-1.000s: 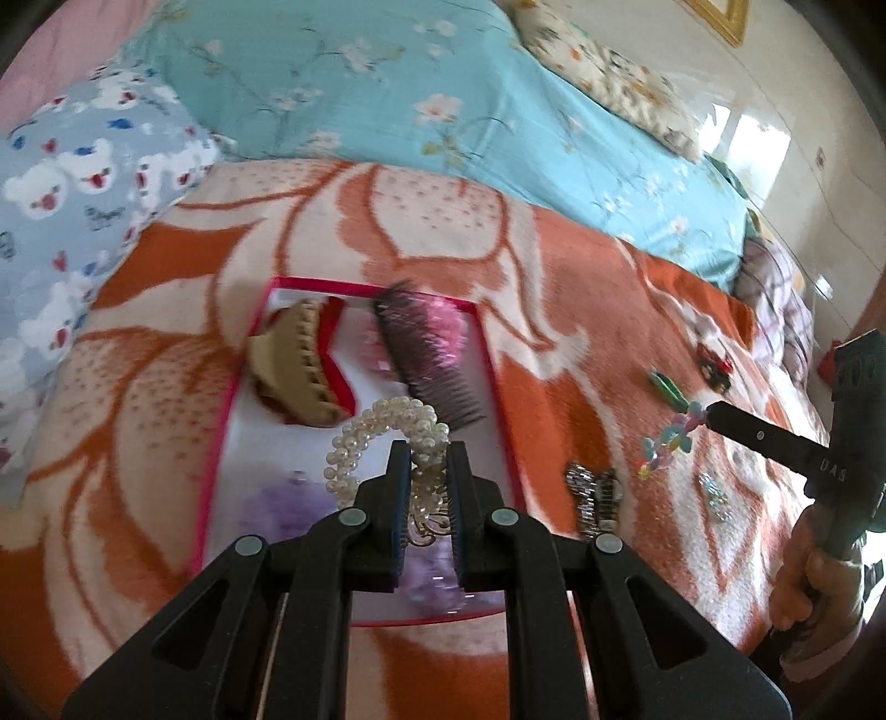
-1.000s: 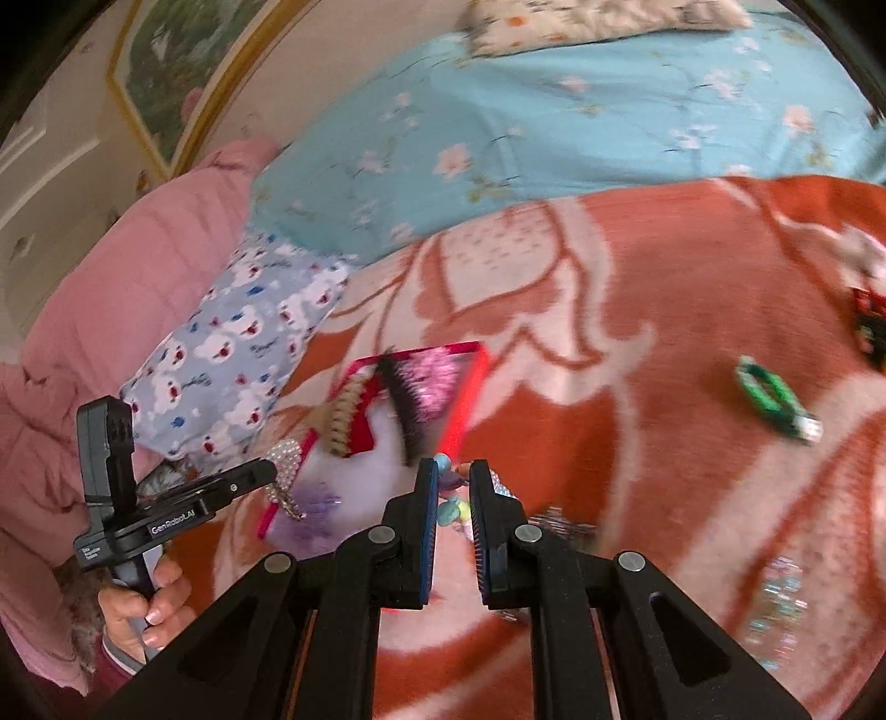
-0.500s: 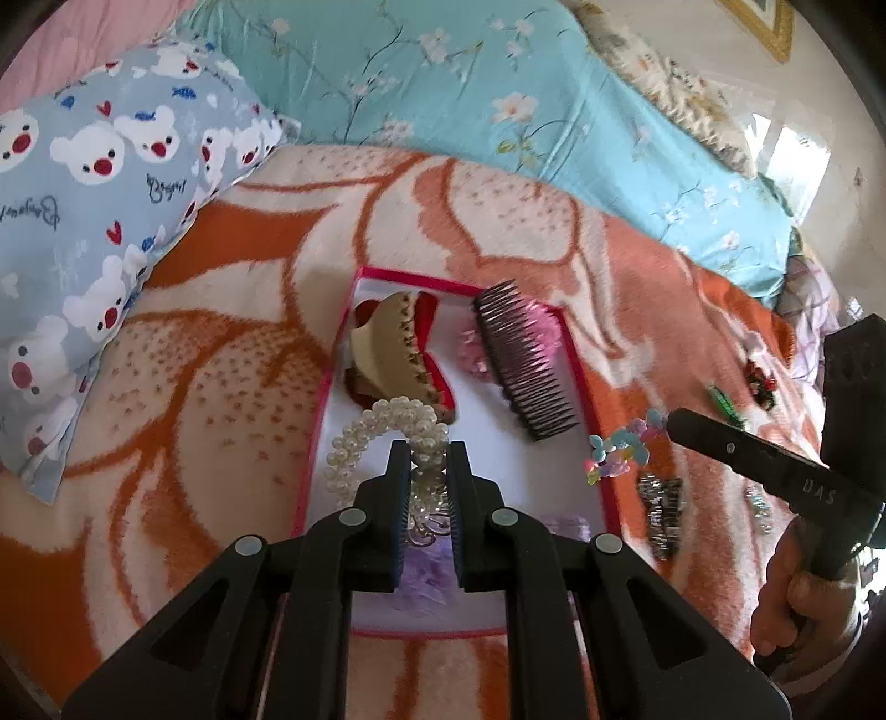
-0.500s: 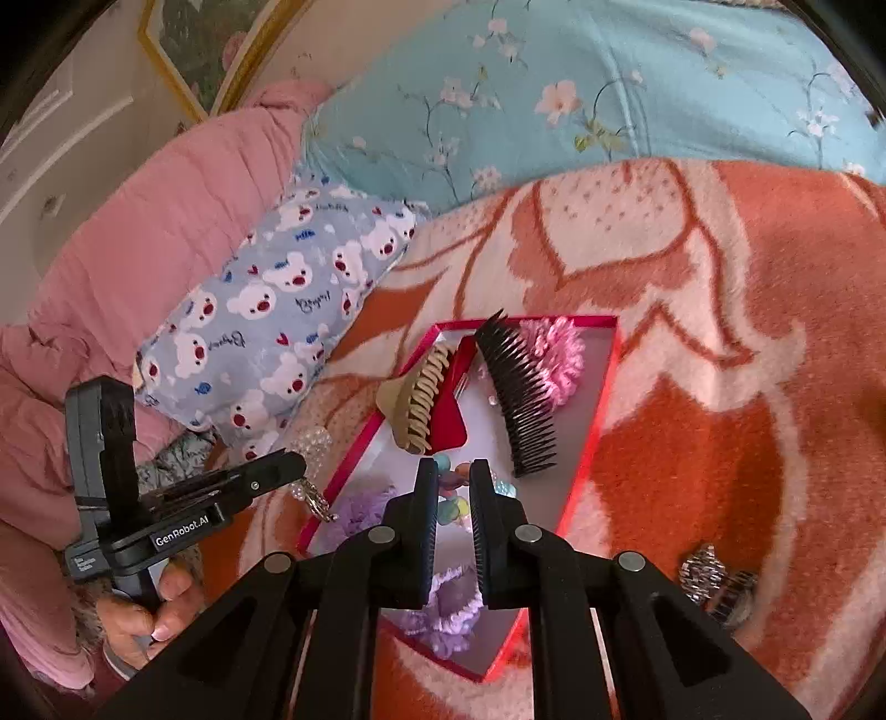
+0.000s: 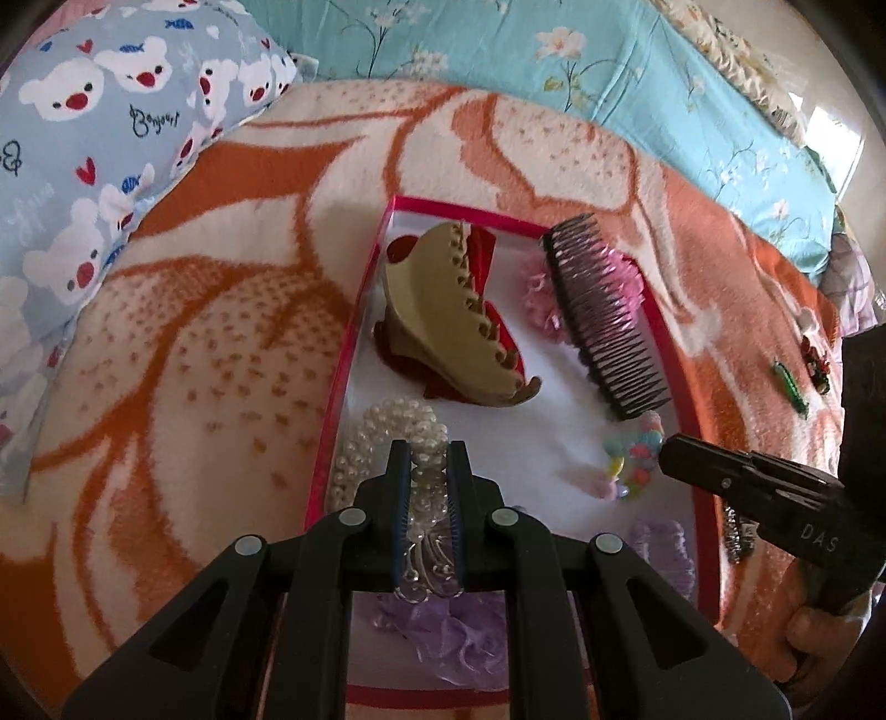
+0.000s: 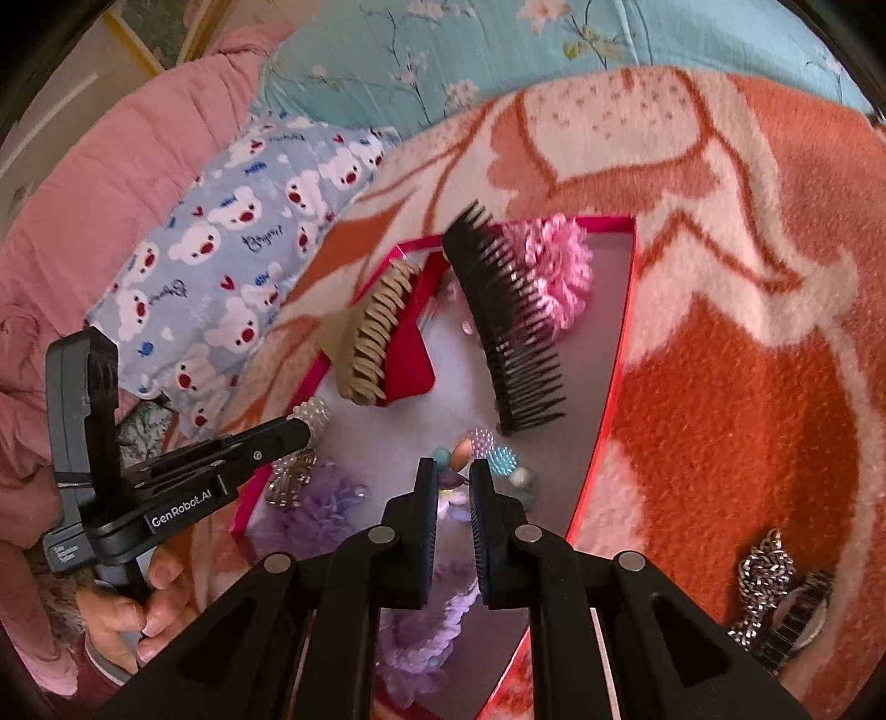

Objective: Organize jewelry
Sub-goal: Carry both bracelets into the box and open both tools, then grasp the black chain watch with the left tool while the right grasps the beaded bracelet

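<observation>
A red-rimmed white tray [image 5: 343,382] [image 6: 620,343] lies on the orange blanket. It holds a beige claw clip [image 5: 454,310] [image 6: 376,332], a dark comb [image 5: 603,315] [image 6: 504,321], a pink flower [image 6: 554,271] and purple scrunchies [image 5: 459,626] [image 6: 321,504]. My left gripper [image 5: 426,451] is shut on a pearl bracelet [image 5: 387,432] with a clear charm, over the tray's near left part; it also shows in the right wrist view [image 6: 302,429]. My right gripper [image 6: 451,468] is shut on a pastel bead bracelet [image 5: 631,459] [image 6: 487,448], low over the tray's middle.
A silver chain and a watch [image 6: 775,587] lie on the blanket right of the tray. A green clip [image 5: 789,382] and a red-black piece [image 5: 814,354] lie farther right. A bear-print pillow [image 5: 83,138] and a blue floral pillow [image 5: 554,50] lie behind.
Both grippers have moved in over the tray with their bracelets. The pastel bracelet went from over the blanket to low over the tray's middle.
</observation>
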A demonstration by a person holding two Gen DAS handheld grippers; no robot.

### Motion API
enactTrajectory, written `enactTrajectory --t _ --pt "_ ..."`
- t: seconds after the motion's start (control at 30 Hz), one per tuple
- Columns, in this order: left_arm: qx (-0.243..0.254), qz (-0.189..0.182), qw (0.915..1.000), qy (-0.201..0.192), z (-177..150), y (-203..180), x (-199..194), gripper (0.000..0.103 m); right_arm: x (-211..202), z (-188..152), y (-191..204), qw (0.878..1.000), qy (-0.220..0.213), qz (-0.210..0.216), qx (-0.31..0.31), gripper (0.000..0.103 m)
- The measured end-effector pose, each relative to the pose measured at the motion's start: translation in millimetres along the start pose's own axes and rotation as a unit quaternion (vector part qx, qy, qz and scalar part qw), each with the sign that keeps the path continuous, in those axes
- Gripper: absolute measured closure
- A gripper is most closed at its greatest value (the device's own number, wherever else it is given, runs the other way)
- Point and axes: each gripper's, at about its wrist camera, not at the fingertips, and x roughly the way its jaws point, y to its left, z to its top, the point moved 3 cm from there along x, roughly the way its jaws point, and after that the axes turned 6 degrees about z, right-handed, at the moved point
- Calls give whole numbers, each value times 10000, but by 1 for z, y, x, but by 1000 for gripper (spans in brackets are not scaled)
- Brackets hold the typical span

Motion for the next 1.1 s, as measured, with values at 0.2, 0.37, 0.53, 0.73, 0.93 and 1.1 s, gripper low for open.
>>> enactTrajectory --t 0.2,0.37,0.53,0.73,0.93,1.1 --pt "-77 -19 9999 143 -4 5 10 92 14 -4 -3 9999 130 -69 6 92" --pt "-71 -9 9998 208 -5 4 13 92 17 -5 -5 9998 166 -78 11 92" --pt "-73 19 9997 222 -5 4 13 90 18 -5 -4 9998 191 -44 5 88" --pt "-123 -37 9997 212 -6 4 7 68 12 -5 -4 9998 151 -29 85 83" --pt "-145 -60 9999 73 -5 0 -9 54 -10 -2 0 9998 -107 56 131 73" --pt "-150 -126 9998 -9 -5 -7 -22 48 -38 -2 -4 9993 -330 49 163 65"
